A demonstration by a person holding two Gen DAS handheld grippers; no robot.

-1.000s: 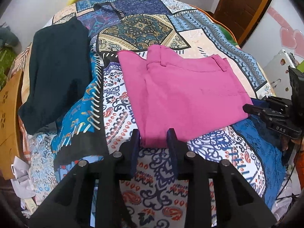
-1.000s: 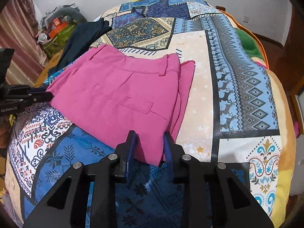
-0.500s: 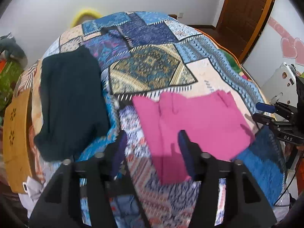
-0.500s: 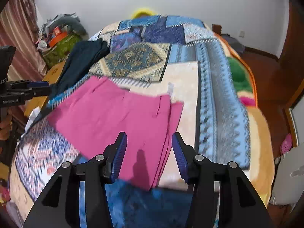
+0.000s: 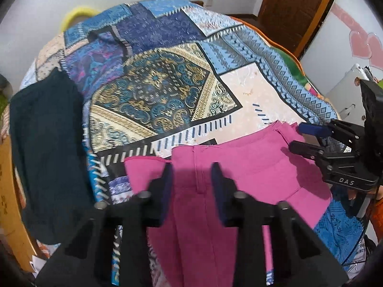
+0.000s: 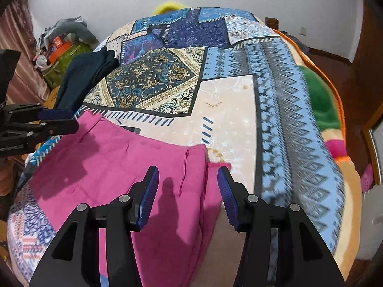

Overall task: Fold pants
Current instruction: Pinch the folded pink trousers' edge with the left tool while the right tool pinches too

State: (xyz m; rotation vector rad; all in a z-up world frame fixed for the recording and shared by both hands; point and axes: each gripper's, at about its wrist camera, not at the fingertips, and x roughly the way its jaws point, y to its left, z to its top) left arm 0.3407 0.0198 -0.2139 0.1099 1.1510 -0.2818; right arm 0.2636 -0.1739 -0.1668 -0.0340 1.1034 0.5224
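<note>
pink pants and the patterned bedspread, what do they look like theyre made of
The pink pants look like a woven cotton-type cloth, matte and fairly stiff: they lie in flat panels with crisp edges and a stitched seam. The patterned bedspread looks like a soft printed blanket, probably plush fleece: the printed patches have a faint sheen and its orange edge looks fuzzy. Neither fibre can be confirmed by sight.

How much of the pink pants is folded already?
Done: the pink pants lie folded in layers on the patchwork blanket. In hand: nothing; the left gripper and right gripper hang open above the pants, gripping no cloth. Left: maybe another fold or smoothing. The dark garment lies beside them, untouched.
</note>
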